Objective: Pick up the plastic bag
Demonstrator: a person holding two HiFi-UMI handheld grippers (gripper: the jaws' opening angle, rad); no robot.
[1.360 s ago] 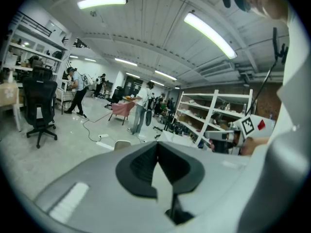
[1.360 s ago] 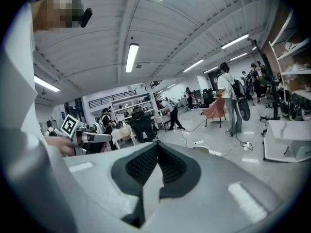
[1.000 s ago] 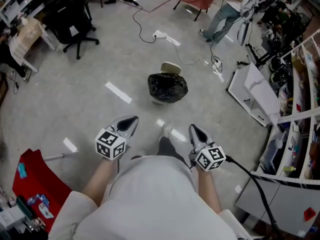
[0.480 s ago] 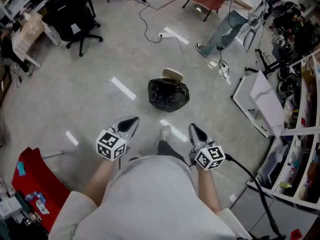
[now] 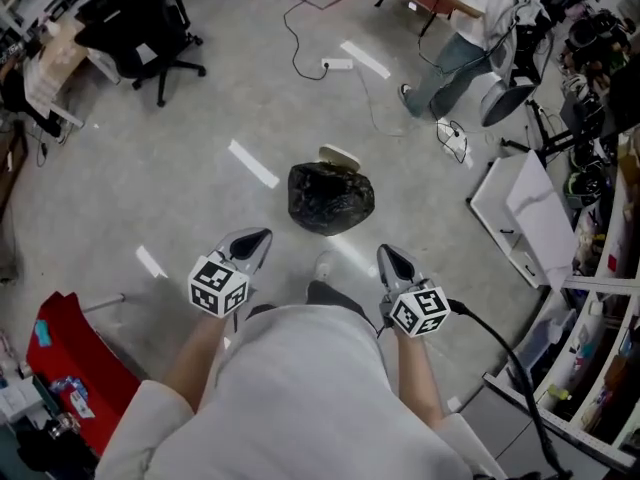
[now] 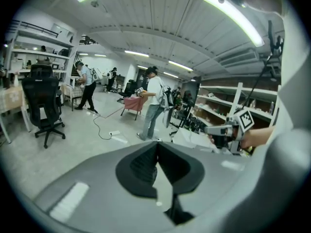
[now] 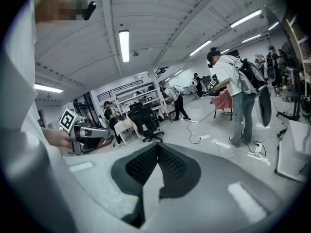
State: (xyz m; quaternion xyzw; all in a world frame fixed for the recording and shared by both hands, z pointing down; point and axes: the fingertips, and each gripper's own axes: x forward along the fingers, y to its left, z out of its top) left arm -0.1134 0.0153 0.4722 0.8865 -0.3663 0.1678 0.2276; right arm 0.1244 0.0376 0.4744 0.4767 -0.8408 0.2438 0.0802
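A black plastic bag (image 5: 331,198), full and crumpled, sits on the grey floor straight ahead in the head view. A pale flat lid-like piece (image 5: 339,156) lies against its far side. My left gripper (image 5: 258,238) is held low at the left, shut and holding nothing, short of the bag. At the right my right gripper (image 5: 391,256) is shut too, with nothing in it, also short of the bag. Each gripper view looks out level across the room and misses the bag; the left gripper (image 6: 156,147) and right gripper (image 7: 157,148) show closed tips.
A black office chair (image 5: 140,28) stands far left. A person in jeans (image 5: 470,28) stands far right by a cable and power strip (image 5: 337,64). A white cabinet (image 5: 525,218) and shelving (image 5: 610,298) line the right. A red item (image 5: 70,358) lies near left.
The bag has come slightly closer and lower in the head view as I step towards it. Both grippers keep their place and stay shut.
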